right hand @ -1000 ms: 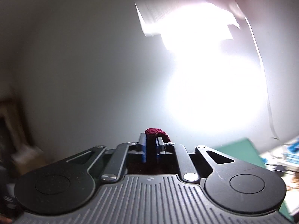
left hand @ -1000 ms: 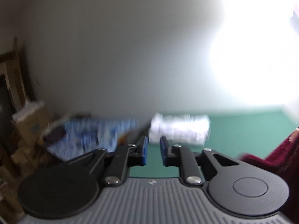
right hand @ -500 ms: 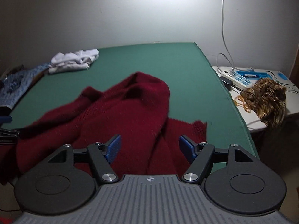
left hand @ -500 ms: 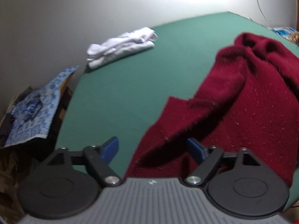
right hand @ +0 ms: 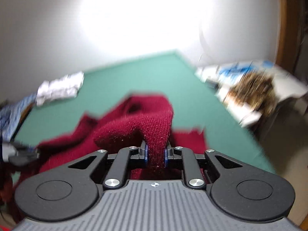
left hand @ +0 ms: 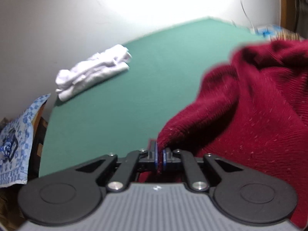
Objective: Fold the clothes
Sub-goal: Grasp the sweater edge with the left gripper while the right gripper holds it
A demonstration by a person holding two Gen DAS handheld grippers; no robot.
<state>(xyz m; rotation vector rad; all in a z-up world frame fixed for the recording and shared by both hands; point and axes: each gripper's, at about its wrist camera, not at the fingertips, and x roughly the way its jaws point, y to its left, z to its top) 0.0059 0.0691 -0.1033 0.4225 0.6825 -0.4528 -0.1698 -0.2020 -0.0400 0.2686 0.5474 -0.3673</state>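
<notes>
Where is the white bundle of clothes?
The white bundle lies at the green table's far left corner by the wall, apart from the red sweater.

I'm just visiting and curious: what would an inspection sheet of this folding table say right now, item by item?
Surface: green table top, set against a pale wall.
Job's things: dark red knitted sweater, bunched up, partly lifted off the table; folded white garment near the far left corner.
Clutter: blue patterned cloth hanging off to the left; brown tangled bundle on a white side table to the right.
Grippers: left gripper closing, its jaws pinching a sweater edge; right gripper closing, its jaws pinching a thick sweater fold.
Cables: a thin white cable down the wall at the right.
Surroundings: strong glare on the wall; wooden frame at the far right.
</notes>
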